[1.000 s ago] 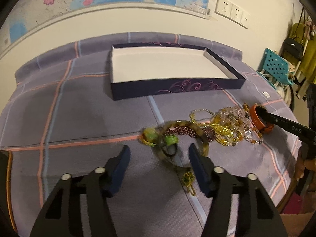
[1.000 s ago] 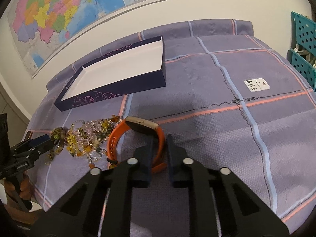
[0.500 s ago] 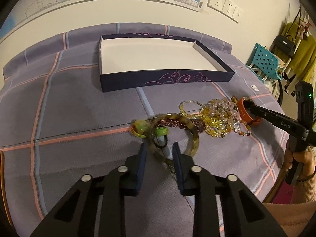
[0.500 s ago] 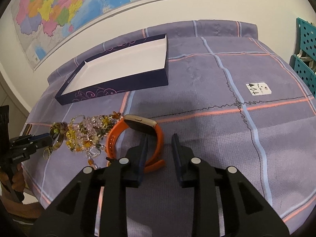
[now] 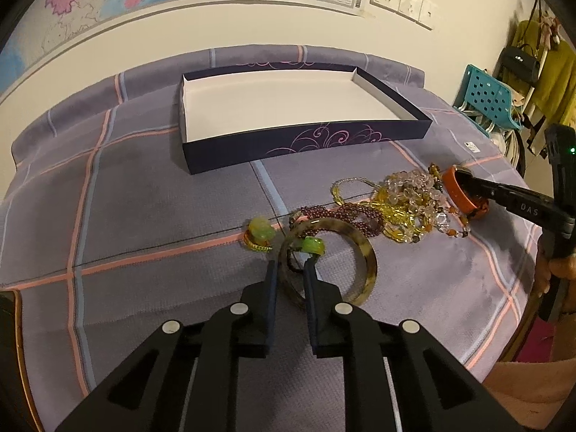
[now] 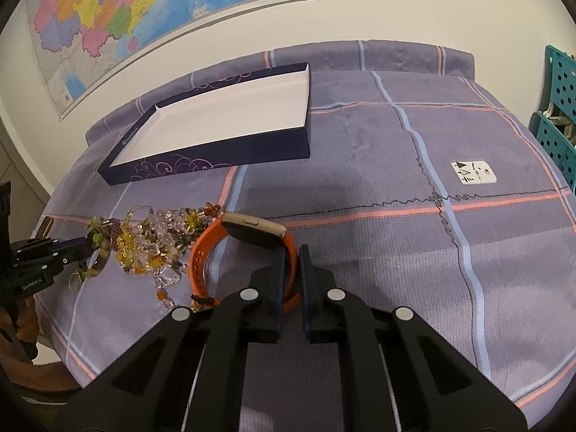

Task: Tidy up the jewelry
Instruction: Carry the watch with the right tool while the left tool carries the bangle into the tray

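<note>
Bangle first: my left gripper has its jaws closing across the near rim, one finger outside the ring and one inside, pads squeezing the band just below the green bead that sits on it. It looks like a hard, glossy hoop, stiff and light, so I judge it could skate out of a thin pinch; gripping square across the band is the right place. Beside it on the purple cloth lies the tangle of beads, yellow, clear and dark red strands all mixed up. Those are floppy and will drag each other along, so I'd rather lift them from a bunched part than from one loose strand.

Over on the other side, my right gripper is clamped on the orange watch, pinching the strap right next to the case. Strap is rubbery and bendy, good friction, and I expect the case end to sag. Empty box waits farther back, well apart from everything.
</note>
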A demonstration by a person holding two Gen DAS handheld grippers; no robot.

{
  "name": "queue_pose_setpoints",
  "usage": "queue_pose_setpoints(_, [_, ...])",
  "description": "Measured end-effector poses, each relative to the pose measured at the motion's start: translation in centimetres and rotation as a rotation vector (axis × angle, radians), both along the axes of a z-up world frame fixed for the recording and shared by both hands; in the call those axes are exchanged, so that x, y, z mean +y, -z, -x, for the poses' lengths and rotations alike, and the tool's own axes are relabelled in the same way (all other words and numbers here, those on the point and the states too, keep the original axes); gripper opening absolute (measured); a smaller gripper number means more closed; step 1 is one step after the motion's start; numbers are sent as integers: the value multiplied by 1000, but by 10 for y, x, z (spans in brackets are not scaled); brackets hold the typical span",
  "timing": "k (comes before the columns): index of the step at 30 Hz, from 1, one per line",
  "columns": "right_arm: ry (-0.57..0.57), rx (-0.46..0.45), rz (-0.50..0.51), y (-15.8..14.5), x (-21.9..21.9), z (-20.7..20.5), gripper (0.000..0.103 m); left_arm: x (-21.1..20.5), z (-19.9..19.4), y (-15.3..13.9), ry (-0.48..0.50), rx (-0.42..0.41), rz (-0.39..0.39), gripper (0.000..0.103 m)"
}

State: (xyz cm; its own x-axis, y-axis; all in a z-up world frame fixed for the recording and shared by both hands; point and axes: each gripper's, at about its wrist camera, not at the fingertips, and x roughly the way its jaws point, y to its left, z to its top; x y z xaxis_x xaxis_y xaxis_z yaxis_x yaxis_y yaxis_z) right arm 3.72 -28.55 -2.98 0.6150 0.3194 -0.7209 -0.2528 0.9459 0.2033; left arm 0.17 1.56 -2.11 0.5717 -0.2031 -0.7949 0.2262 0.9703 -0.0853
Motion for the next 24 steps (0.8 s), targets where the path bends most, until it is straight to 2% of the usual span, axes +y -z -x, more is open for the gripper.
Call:
queue_pose_setpoints(3, [-3, -2, -11, -1, -1, -1, 7, -1, 0, 0, -14, -10, -25, 5])
queue_pose_setpoints(7, [-6, -17, -30, -6, -3, 0, 7, 0, -1, -2, -22, -11, -9, 5])
queue_pose_setpoints(24, [-58, -100, -54, -38, 8, -2, 7, 17, -4, -48, -43, -104, 108, 5])
